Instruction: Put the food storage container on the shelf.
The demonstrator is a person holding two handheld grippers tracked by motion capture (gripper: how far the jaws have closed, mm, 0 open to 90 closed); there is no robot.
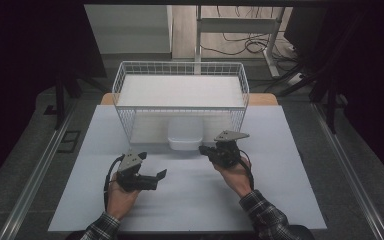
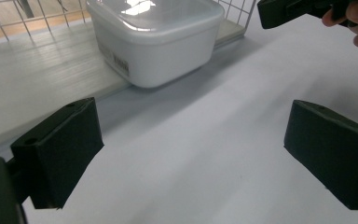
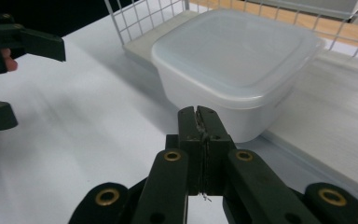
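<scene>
A white sheet (image 1: 190, 195) covers the table, and at its far side stands a white wire basket (image 1: 125, 80) lying on its side, its open mouth facing the person. A pale board (image 2: 32, 79) forms the floor inside it. Right at the front lip of that board, about in the middle of the opening, sits a white lidded container (image 1: 185, 134), squarish with rounded corners, no side clearly longer than another. Its lid is on, and from the left gripper view it seems to overhang the board's edge a little.

The container lies ahead of both tools, between them. The right gripper (image 1: 206, 150) is plainly the nearer: it sits just beside the container's near right corner, with its tips pointing at the container's near wall in its own view. Whether they touch that wall I cannot tell. Its jaws are pressed together with nothing between them.

The left gripper (image 1: 159, 176) hangs well back over the sheet, nearer the person, angled toward the container from the left. Its jaws are spread wide and empty, with only bare sheet in the gap.

My guess is that a grasp would fall to the spread left gripper, which has the longer way to go forward and to the right.
</scene>
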